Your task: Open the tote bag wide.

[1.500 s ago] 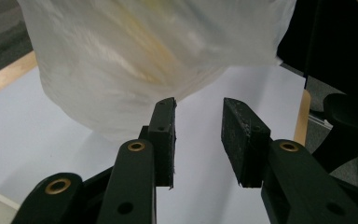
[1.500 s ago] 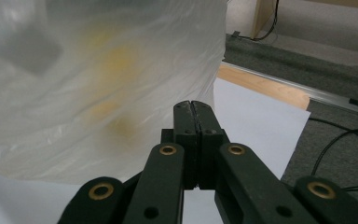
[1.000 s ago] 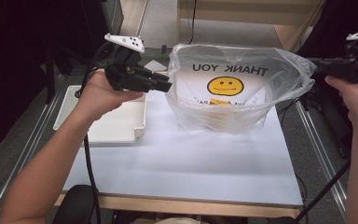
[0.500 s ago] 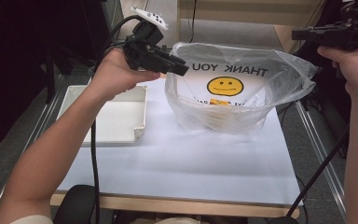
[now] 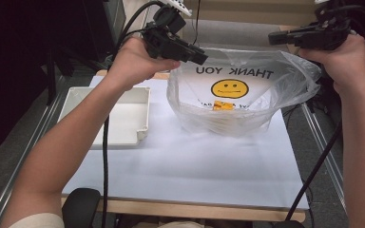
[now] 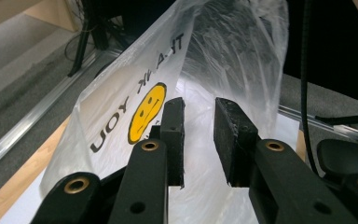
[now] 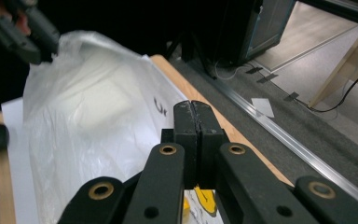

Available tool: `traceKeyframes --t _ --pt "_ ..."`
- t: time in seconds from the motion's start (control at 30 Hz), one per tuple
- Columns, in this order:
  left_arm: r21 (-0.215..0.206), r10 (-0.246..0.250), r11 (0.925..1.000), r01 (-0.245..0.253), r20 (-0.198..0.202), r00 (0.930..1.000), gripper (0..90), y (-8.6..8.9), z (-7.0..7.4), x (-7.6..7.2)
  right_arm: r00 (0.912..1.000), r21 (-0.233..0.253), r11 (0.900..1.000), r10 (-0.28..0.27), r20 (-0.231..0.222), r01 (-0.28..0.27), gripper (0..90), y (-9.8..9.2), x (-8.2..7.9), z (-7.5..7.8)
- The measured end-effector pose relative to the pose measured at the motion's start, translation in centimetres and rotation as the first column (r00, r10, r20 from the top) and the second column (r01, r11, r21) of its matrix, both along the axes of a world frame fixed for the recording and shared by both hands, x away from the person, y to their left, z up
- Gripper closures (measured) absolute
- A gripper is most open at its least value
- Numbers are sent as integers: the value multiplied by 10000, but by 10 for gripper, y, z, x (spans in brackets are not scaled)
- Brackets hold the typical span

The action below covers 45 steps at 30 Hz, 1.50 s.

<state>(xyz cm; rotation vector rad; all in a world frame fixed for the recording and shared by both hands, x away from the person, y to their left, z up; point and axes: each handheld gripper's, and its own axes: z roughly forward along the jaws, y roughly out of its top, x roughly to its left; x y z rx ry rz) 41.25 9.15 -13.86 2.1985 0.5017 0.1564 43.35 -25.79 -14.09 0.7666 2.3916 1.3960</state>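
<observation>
Thin, crinkly clear plastic formed the bag (image 5: 247, 95) that stood open on the white worktop (image 5: 185, 166), its sides puffed out and its film creased and glossy. Printed on its far wall, seen in reverse through the film, were the words "THANK YOU" above a round yellow smiley face. Down at the bottom of the bag lay a small orange thing (image 5: 223, 105), too blurred through the film to name. The left gripper (image 5: 197, 54), black and hard-edged, hovered at the bag's left rim; in the left gripper view its jaws stood spread with a gap between them, the bag's film just beyond the tips. The right gripper (image 5: 278, 39) was held up at the bag's right rim, and in the right gripper view its jaws were pressed together; whether any film was caught between them I could not tell. To the left of the bag, just beside it on the worktop, sat a shallow white plastic tray (image 5: 138, 130) with rounded corners. A pale wooden edge ran along the worktop's near side.
</observation>
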Motion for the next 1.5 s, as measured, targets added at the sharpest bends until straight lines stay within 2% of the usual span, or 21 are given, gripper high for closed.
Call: traceKeyframes --t 0.17,0.23,0.37,0.43,0.6,0.97,1.2,1.27,1.37,1.4,1.43,1.5 --pt "194 460 9987 -461 61 9989 752 -13 -7 4 9998 -342 9993 140 -136 -145 900 10 2 -13" --pt "272 782 9965 -786 145 9968 752 -18 -12 5 9997 -389 9992 114 -214 -122 900 12 4 -20" --pt "451 1036 9936 -1039 78 9946 752 -25 -22 9 9992 -393 9992 -103 -379 88 900 12 6 -31" --pt "709 1186 9903 -1197 194 9928 746 -28 -29 10 9991 -496 9987 -131 -413 111 900 13 4 -37" --pt "936 1390 9855 -1413 312 9898 743 -31 -40 14 9991 -743 9972 -98 -405 68 900 15 3 -44" --pt "918 1873 9775 -1899 364 9816 732 -31 -53 26 9978 -1245 9912 -509 -428 452 900 15 2 -56" --pt "812 2437 9655 -2475 540 9683 744 -34 -59 33 9920 -1389 9848 -1126 -566 1039 900 16 4 -64" --pt "906 2568 9609 -2618 630 9644 802 -34 -61 34 9888 -1528 9793 -1412 -481 1324 900 18 4 -67" --pt "969 2762 9542 -2831 787 9579 819 -35 -64 36 9884 -1654 9764 -1471 -381 1389 900 19 4 -69" --pt "952 2847 9520 -2909 744 9557 826 -35 -65 37 9877 -1638 9760 -1518 -374 1438 900 20 4 -70" --pt "964 2903 9501 -2967 752 9540 828 -34 -67 39 9851 -1768 9710 -1688 -320 1607 900 21 4 -72" --pt "921 3015 9469 -3081 789 9502 823 -34 -69 41 9835 -1736 9703 -1772 -359 1685 900 21 5 -73"
